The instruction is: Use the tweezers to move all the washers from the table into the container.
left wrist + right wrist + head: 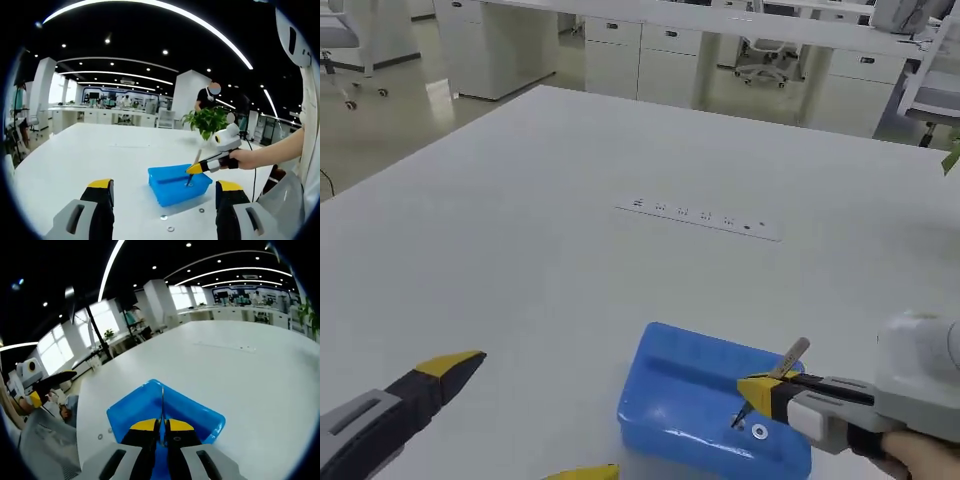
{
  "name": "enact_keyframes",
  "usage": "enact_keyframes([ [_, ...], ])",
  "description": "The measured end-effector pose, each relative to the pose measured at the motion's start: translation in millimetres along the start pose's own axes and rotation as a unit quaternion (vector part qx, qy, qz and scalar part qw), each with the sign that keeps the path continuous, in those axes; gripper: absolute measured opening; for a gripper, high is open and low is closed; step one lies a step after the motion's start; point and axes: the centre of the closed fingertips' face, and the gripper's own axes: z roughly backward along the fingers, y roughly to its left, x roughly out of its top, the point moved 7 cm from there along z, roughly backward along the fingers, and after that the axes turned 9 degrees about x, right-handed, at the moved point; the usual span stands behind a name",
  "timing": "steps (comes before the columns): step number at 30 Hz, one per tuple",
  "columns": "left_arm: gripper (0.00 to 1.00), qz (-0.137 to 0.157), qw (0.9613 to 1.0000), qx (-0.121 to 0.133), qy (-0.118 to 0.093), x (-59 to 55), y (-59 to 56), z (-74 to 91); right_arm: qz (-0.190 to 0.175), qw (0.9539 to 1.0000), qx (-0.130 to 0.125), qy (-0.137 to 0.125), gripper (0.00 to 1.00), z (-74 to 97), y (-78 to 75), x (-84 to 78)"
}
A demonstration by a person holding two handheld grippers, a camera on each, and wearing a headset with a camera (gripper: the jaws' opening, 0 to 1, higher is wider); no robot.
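Observation:
A blue container (665,385) stands near the table's front edge. My right gripper (758,392) is shut on the metal tweezers (792,353), whose tips point down into the container beside a washer (760,432) lying inside. In the right gripper view the tweezers (162,402) rise between the shut jaws over the container (200,416). My left gripper (518,418) stands open to the left of the container, nothing between its jaws. The left gripper view shows three washers (163,217) on the table in front of the container (172,192).
A socket strip (700,217) is set flush in the white table (520,230) beyond the container. A potted plant (209,121) stands at the table's far side, with a person behind it. Desks and chairs fill the room behind.

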Motion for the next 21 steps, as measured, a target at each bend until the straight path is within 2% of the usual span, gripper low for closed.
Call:
enact_keyframes([
  [9,0.83,0.001,1.0000,0.000,0.000,0.1,0.0,0.5,0.000,1.0000,-0.004,0.007,0.03,-4.1,-3.0,-2.2],
  [13,0.83,-0.002,0.9999,0.014,0.002,-0.5,2.9,0.9,0.016,0.9997,-0.007,0.020,0.03,-7.7,-2.7,-4.4],
  [21,0.83,0.002,0.9999,0.016,0.005,-1.1,4.4,1.8,0.031,0.9991,-0.011,0.025,0.04,-8.6,-2.0,-3.7],
])
